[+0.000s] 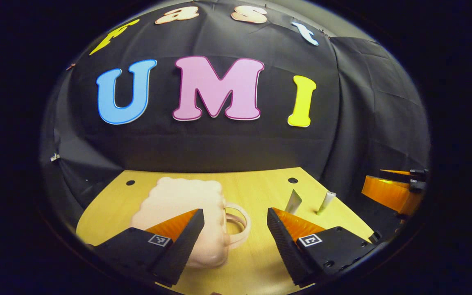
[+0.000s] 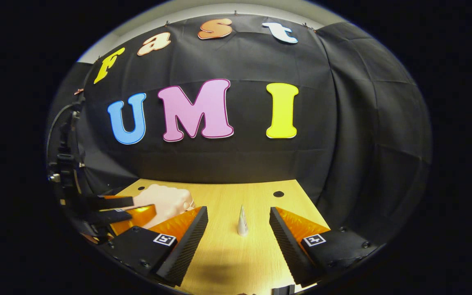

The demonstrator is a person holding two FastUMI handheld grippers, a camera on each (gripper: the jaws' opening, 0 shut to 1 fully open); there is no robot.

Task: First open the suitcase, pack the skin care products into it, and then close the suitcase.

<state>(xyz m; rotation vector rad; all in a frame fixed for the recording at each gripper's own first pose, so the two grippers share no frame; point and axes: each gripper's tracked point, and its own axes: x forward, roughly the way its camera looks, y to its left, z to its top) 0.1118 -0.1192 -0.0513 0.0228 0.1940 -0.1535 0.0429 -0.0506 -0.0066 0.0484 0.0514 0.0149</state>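
Left gripper view: the left gripper (image 1: 235, 229) hangs spread and empty before the closed pink suitcase (image 1: 180, 213) — likely light, stiff, slick; its handle (image 1: 239, 229) looks the best hold. The right gripper (image 2: 238, 229) gapes too — a tube (image 2: 242, 221) stands ahead.

My left gripper (image 1: 235, 229) hangs wide open over the pale wooden table (image 1: 260, 186); closed pink scalloped suitcase (image 1: 182, 205) at eleven o'clock; two white tubes (image 1: 293, 201) at one.

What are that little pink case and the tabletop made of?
The small pale pink suitcase with a loop handle looks like moulded plastic: smooth, matte, ribbed edges. The light tabletop looks like wood or wood-look laminate, with faint grain; which one, I cannot tell.
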